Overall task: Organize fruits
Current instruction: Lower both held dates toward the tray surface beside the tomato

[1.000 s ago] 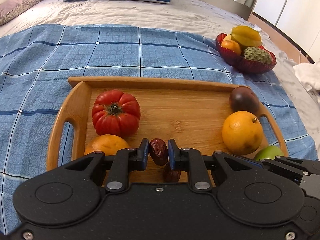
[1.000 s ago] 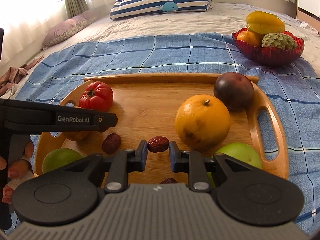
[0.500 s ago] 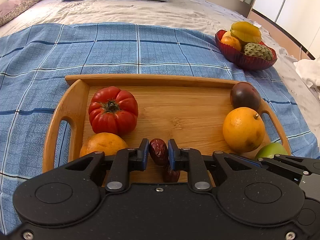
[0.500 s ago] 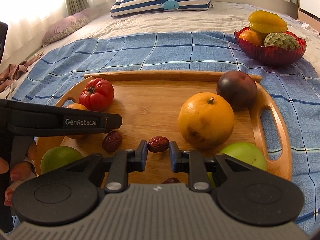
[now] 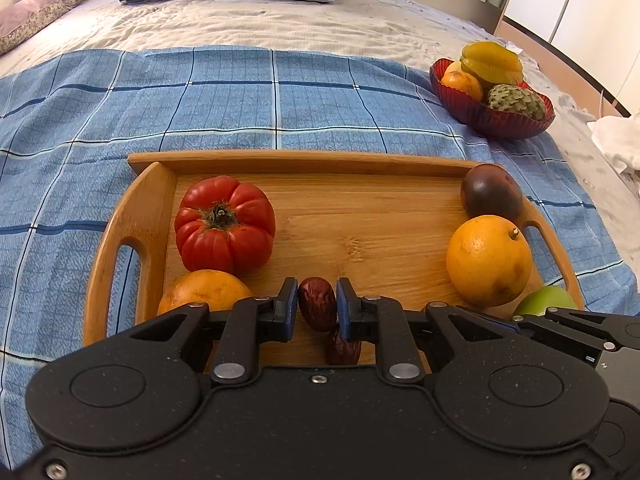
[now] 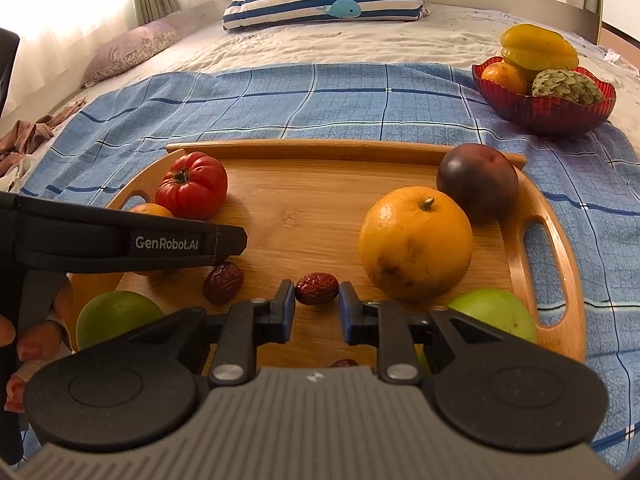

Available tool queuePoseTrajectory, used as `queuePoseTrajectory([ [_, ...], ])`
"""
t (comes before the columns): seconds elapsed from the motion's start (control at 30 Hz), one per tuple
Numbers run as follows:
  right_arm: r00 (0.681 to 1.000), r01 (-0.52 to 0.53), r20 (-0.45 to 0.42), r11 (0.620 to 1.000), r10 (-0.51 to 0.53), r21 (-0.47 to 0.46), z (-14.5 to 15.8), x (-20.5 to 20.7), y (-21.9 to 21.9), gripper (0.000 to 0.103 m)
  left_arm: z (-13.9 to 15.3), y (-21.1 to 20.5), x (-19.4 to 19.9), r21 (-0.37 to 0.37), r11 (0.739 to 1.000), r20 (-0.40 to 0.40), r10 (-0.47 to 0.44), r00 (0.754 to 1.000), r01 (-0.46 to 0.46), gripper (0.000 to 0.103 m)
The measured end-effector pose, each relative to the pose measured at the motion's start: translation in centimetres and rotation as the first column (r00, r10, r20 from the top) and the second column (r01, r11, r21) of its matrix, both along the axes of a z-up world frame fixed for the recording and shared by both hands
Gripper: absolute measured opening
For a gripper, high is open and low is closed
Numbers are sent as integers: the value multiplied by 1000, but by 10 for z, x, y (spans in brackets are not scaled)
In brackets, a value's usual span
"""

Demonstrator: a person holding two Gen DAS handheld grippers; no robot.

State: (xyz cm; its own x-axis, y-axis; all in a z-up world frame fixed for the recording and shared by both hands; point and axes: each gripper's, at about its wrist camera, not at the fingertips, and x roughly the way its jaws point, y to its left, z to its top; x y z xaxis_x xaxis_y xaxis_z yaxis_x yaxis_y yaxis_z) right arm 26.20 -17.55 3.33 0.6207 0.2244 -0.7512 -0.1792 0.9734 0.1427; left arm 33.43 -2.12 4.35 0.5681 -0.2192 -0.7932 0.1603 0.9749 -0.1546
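Between the left gripper's (image 5: 317, 305) pads sits a dried date (image 5: 317, 303), clamped; a second date (image 5: 343, 347) lies beneath, at six o'clock on the tray (image 5: 360, 162). Right gripper (image 6: 317, 306) stands open, a date (image 6: 317, 288) just ahead of its tips. Pick-up step is judged under way; next, carry toward the bowl (image 5: 494, 118) at two o'clock. Count: four dates, two oranges, two green fruits, one tomato (image 5: 225, 224), one plum (image 5: 491, 197).

Striped whale pillow (image 6: 328, 0), plaid blanket (image 5: 240, 92).
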Motion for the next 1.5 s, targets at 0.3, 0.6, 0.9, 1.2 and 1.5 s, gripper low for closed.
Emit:
queuePoseTrajectory([
  [0.3,1000,3,-3,1000,-3,-2,-1,4,1,28,3,1,8,1,1000,8,4,1000,-4,20],
  [0.6,1000,2,-3,1000,-2,-4,-2,4,2,30,2,0,8,9,1000,13,-3,1000,3,20],
  [0.9,1000,-3,-4,1000,3,-8,-3,5,3,34,2,-1,7,14,1000,16,-7,1000,7,20],
  [1.2,1000,-6,-5,1000,6,-6,-3,6,3,42,2,0,7,20,1000,16,-9,1000,8,20],
  [1.5,1000,-14,3,1000,14,-11,0,3,4,42,4,0,4,23,1000,21,-9,1000,8,20],
])
